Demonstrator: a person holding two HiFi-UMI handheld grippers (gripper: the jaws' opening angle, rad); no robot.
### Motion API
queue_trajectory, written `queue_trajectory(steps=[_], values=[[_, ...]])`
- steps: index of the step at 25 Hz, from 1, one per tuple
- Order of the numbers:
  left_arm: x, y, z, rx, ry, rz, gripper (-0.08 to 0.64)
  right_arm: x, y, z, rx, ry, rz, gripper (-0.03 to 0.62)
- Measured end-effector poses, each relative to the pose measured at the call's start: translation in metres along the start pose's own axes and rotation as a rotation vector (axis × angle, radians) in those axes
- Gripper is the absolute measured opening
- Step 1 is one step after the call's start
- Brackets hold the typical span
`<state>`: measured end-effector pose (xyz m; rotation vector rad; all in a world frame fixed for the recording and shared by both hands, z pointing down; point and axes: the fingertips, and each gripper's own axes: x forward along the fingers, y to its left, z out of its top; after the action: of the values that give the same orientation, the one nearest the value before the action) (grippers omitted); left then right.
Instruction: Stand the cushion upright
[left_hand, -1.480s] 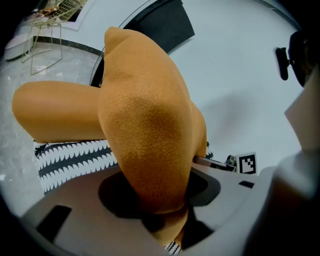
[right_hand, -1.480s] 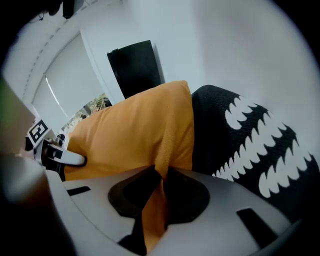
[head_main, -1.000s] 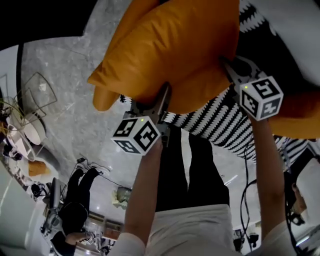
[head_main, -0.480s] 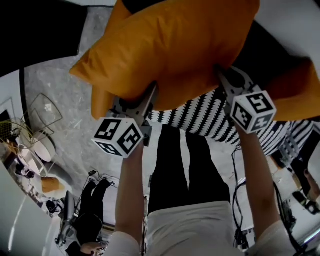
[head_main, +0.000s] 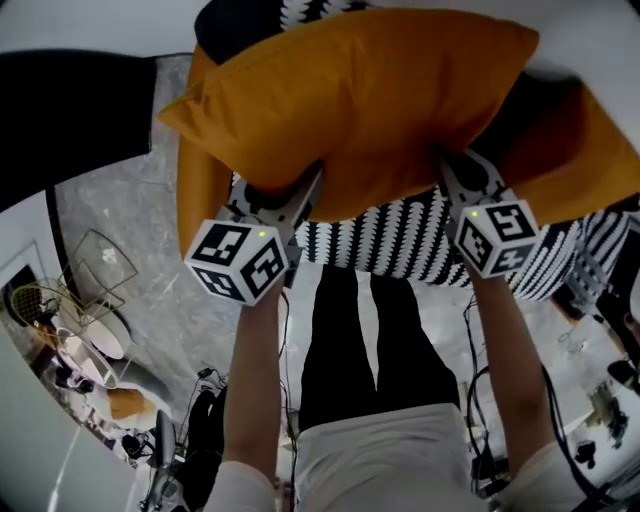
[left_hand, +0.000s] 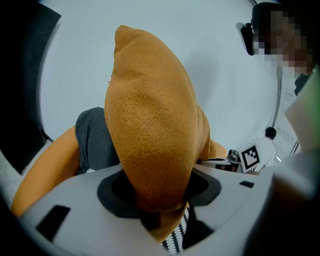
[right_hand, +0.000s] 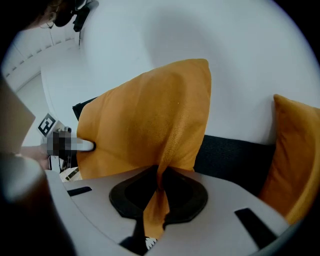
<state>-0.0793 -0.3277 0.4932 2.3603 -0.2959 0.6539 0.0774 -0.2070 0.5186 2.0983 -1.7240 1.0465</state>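
An orange cushion (head_main: 360, 100) hangs in the air between my two grippers, lifted above the sofa. My left gripper (head_main: 300, 195) is shut on the cushion's thick lower left edge; in the left gripper view the orange cushion (left_hand: 150, 145) bulges up from between the jaws. My right gripper (head_main: 452, 175) is shut on the cushion's thin lower right corner, and the orange cushion (right_hand: 150, 125) there is pinched into a fold between the pads. The cushion stands roughly on edge, long side across the head view.
A black-and-white striped cushion (head_main: 400, 240) lies just below the held one. Another orange cushion (head_main: 570, 160) rests at the right on the dark sofa (right_hand: 235, 150), and a third orange cushion (head_main: 200, 200) shows at the left. A wire side table (head_main: 95, 270) stands on the marble floor.
Both grippers have risen and carried the orange cushion up and away from me; the cushion has turned from tilted toward level across the view.
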Motion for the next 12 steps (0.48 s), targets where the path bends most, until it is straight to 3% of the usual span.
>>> queue_trajectory(steps=[12], values=[[0.081, -0.053, 0.055, 0.207, 0.165, -0.162, 0.232, -0.041, -0.065, 0.004, 0.133, -0.039, -0.15, 0.058]])
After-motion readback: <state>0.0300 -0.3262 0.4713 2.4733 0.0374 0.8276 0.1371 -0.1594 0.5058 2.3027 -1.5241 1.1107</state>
